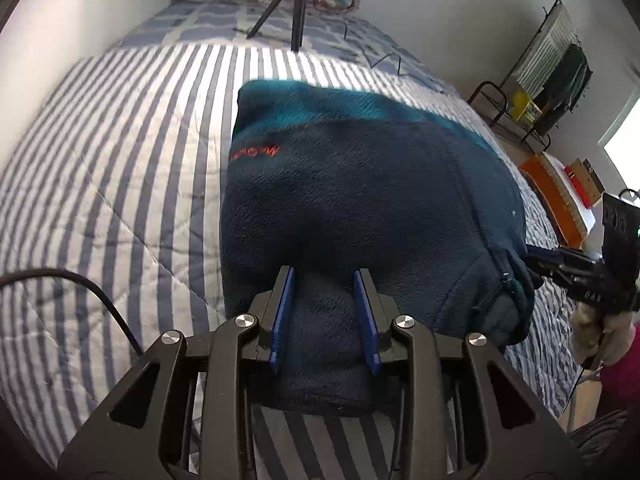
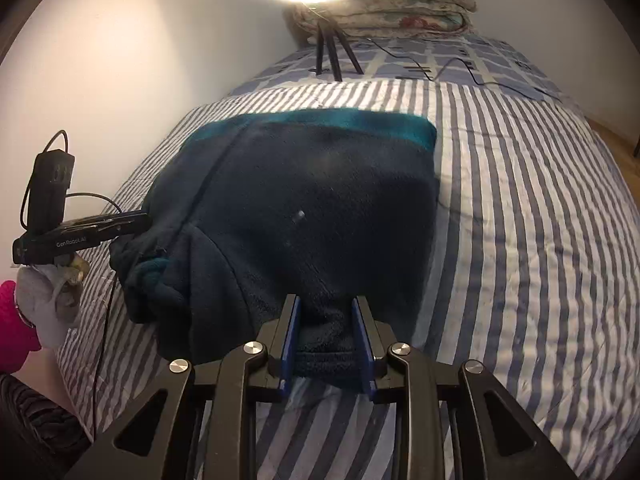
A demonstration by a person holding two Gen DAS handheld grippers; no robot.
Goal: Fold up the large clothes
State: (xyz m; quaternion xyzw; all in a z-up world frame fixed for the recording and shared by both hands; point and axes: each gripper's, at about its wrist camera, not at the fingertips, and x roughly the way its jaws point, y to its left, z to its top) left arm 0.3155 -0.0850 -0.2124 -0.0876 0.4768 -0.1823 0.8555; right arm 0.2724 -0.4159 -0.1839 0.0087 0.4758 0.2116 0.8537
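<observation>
Both wrist views. The navy fleece [image 1: 360, 208] lies partly folded on the striped bedspread [image 1: 120, 160], its teal band at 12 o'clock. My left gripper [image 1: 324, 276] pinches the near hem, jaws narrowed onto a bunched ridge of pile; my right gripper [image 2: 325, 304] clamps the hem likewise. Risk, as I judge it: thick fleece may slip from these shallow bites, or uneven lifting could skew the fold toward 9 o'clock.
</observation>
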